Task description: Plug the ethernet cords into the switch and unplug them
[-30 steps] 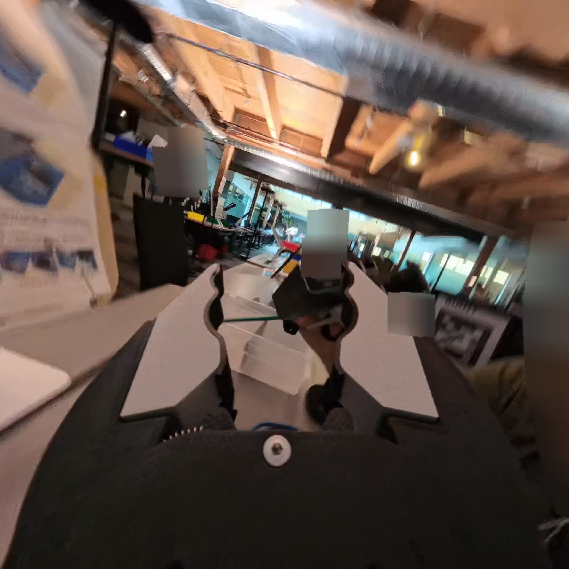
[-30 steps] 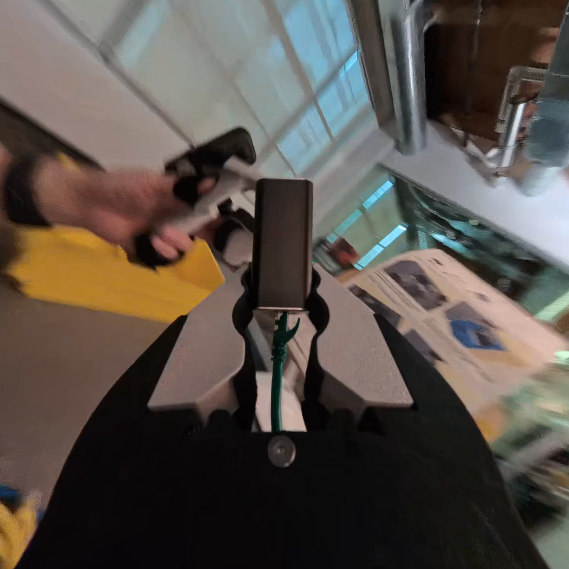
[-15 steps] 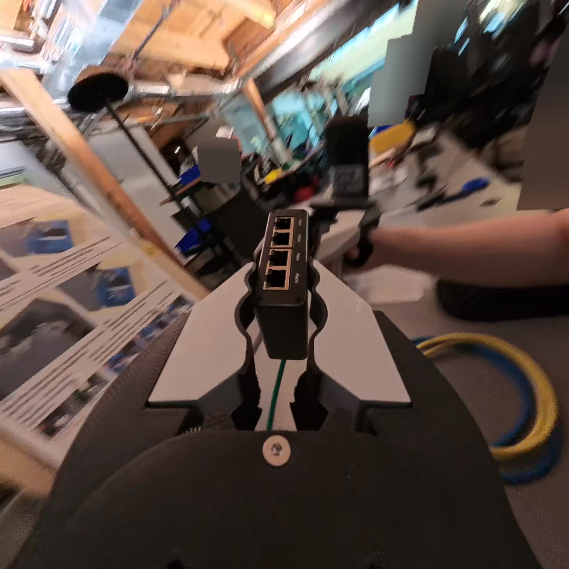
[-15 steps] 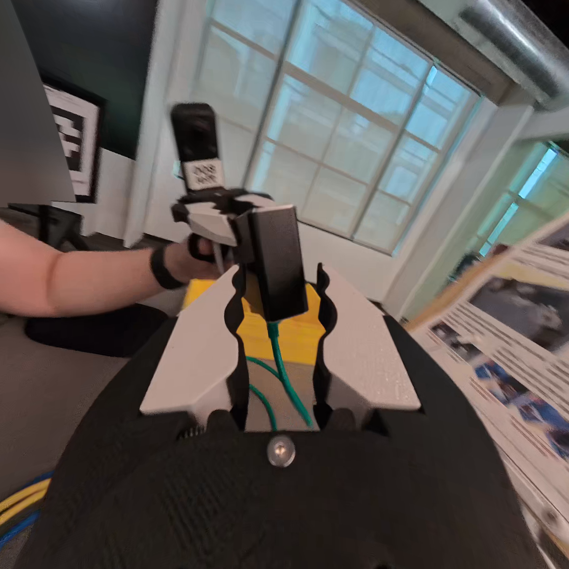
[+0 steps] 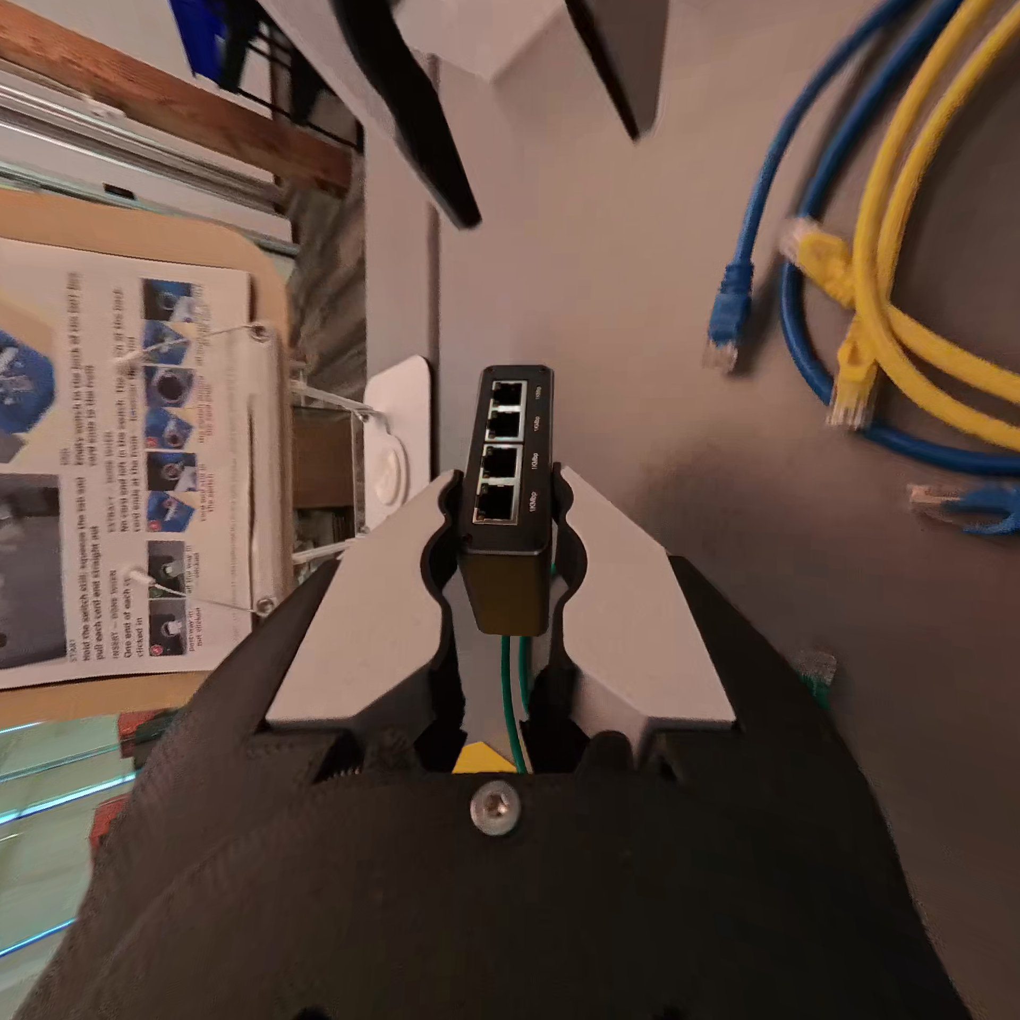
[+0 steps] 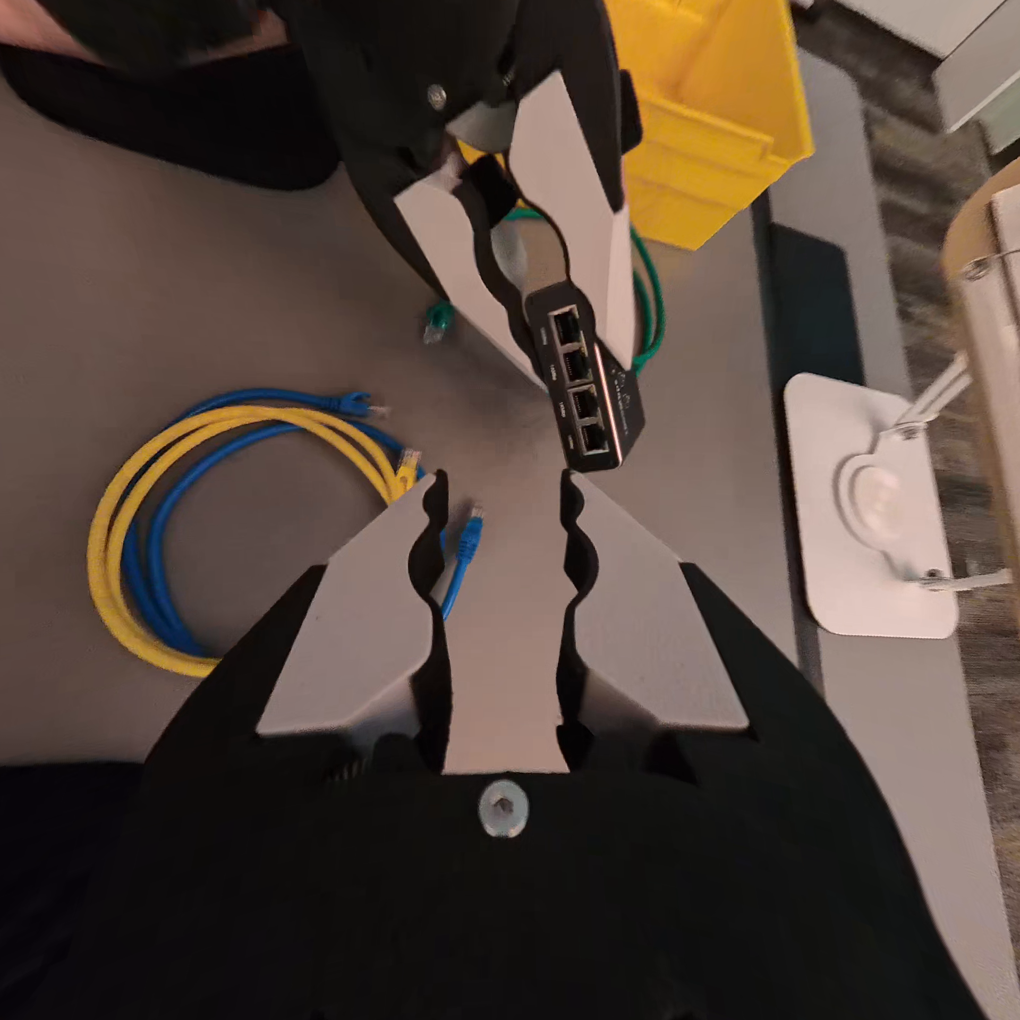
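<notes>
My left gripper is shut on the black switch and holds it above the grey table, its row of empty ports facing the camera. A green cord hangs from the switch's rear. In the right wrist view the switch sits in the left gripper, just beyond my right gripper, which is open and empty. Coiled blue and yellow cords lie unplugged on the table to its left. A loose green plug lies near the switch. The right gripper shows at the top of the left wrist view.
A yellow bin stands behind the switch. A white stand base sits at the table's right edge and carries an instruction poster. The blue and yellow cords lie right of the switch in the left wrist view. Across from one pair of fingers to the other is roughly 8 cm.
A second ago the right gripper held the switch; the left gripper took it and the right opened. Both grippers have since tipped down toward the table and the right has backed off.
</notes>
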`<action>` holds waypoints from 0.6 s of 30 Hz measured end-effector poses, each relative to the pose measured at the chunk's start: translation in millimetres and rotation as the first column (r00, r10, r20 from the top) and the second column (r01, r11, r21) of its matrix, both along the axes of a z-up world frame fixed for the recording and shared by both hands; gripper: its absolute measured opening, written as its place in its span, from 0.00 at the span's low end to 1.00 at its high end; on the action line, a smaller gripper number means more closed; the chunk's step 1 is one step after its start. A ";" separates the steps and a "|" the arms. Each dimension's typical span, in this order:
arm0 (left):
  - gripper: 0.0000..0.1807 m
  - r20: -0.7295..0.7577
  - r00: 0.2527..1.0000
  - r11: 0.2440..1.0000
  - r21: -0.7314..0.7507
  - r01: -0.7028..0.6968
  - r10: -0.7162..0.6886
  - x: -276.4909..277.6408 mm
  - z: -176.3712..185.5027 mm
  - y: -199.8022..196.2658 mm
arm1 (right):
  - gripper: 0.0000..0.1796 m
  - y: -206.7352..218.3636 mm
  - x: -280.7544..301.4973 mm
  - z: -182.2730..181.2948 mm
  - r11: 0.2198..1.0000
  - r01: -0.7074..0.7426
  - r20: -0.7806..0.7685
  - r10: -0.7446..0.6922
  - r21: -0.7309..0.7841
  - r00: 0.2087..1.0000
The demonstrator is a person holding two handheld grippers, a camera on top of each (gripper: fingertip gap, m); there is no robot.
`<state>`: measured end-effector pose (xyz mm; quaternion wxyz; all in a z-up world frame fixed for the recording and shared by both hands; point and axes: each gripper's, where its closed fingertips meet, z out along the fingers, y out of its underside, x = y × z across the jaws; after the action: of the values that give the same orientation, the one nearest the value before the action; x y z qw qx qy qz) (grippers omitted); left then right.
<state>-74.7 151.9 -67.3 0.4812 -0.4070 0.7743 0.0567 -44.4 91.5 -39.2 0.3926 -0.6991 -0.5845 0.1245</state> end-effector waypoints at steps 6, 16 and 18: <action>0.17 -0.129 0.992 0.999 0.034 0.015 -0.010 0.3 -40.8 4.6 | 0.18 -11.1 12.8 -52.4 0.972 0.055 0.171 -0.016 -0.227 0.985; 0.21 -0.225 0.974 0.998 -0.059 0.010 -0.023 -12.6 -60.4 -2.0 | 0.12 1.0 21.0 -104.0 0.920 0.193 0.295 -0.090 -0.341 0.951; 0.24 -0.253 0.967 0.997 -0.078 -0.003 -0.017 -15.7 -64.8 -3.0 | 0.09 2.2 25.5 -112.6 0.905 0.224 0.316 -0.107 -0.361 0.943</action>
<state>-90.4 148.9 -132.1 0.3623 -0.4120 0.8325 0.0766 -18.9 93.7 -151.8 0.1643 -0.8215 -0.5365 0.1015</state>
